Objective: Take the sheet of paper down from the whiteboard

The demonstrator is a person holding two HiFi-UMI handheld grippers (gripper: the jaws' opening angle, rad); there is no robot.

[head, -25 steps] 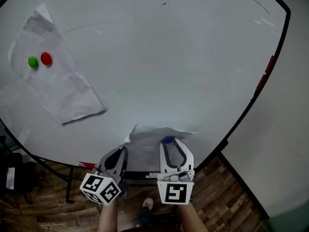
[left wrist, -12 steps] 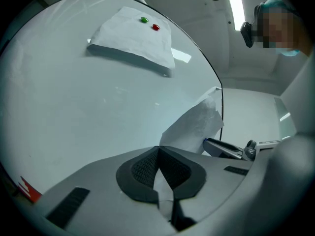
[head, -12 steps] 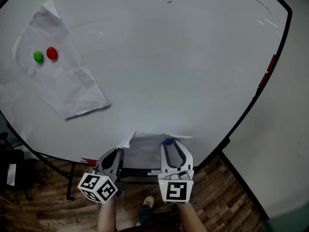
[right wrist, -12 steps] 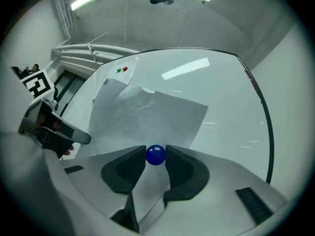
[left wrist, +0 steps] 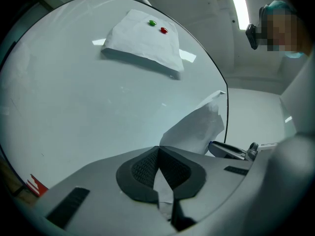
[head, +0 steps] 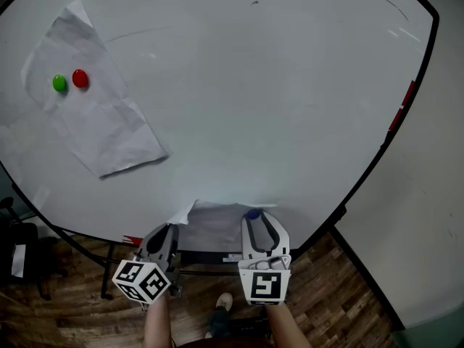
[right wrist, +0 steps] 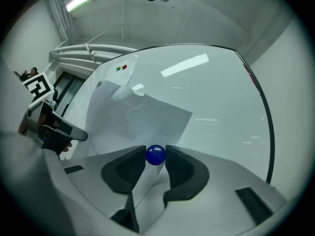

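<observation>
Left gripper, clamped on the sheet of paper, and right gripper, pinching a blue magnet, have sunk lower, the sheet apparently leaving the whiteboard.

Room setting. Brown wooden plank floor lies beneath and on both sides of the left tongs and right tongs. A plain pale wall stands to the right of the right tongs. Dark stand legs are left of the left tongs. A lit strip light hangs on the pale ceiling above both.
</observation>
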